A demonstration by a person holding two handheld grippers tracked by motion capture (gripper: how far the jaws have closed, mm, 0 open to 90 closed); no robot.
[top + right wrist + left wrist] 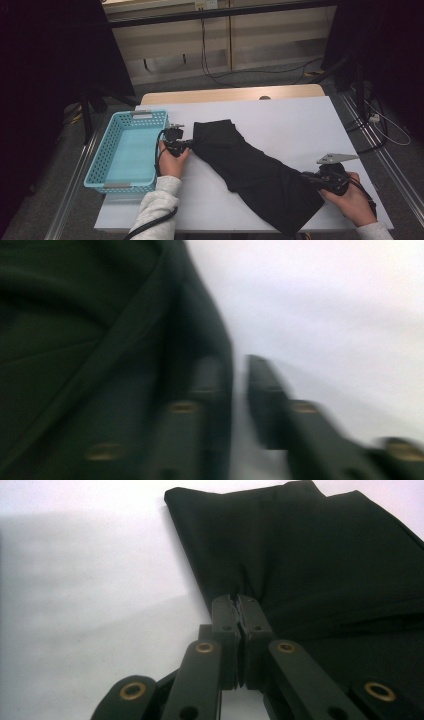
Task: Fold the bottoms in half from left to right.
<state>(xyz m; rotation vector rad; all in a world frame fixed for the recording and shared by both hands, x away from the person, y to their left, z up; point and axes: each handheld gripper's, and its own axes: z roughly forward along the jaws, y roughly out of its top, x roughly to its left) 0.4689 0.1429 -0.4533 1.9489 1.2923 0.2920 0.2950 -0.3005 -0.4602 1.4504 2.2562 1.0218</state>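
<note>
Looked down on a table (pixel 300 120) under a white cover. Found a black cloth (pixel 250 170) spread slantwise over it, from near the middle of the cover down to the near edge at the right, flat and partly folded. Noted a blue basket (pixel 100 165) of perforated plastic at the table's left side, just beside the cloth's upper end but apart from it.

Traced the left gripper (pixel 192 143) to the cloth's upper left edge, between basket and cloth, held low in the left hand (pixel 172 162). Saw in the left gripper view both black jaws pressed together, a pinch of the fabric's edge caught at their tips and the rest of the cloth stretching away beyond them.

Traced the right gripper (pixel 305 176) to the cloth's lower right edge, held in the right hand (pixel 352 202), well apart from the other. Read its own view as blurred: jaws drawn narrow, close together, right at the fabric's border, one lying against the dark cloth and the other over white cover. Could not tell whether any fabric sat between them.
</note>
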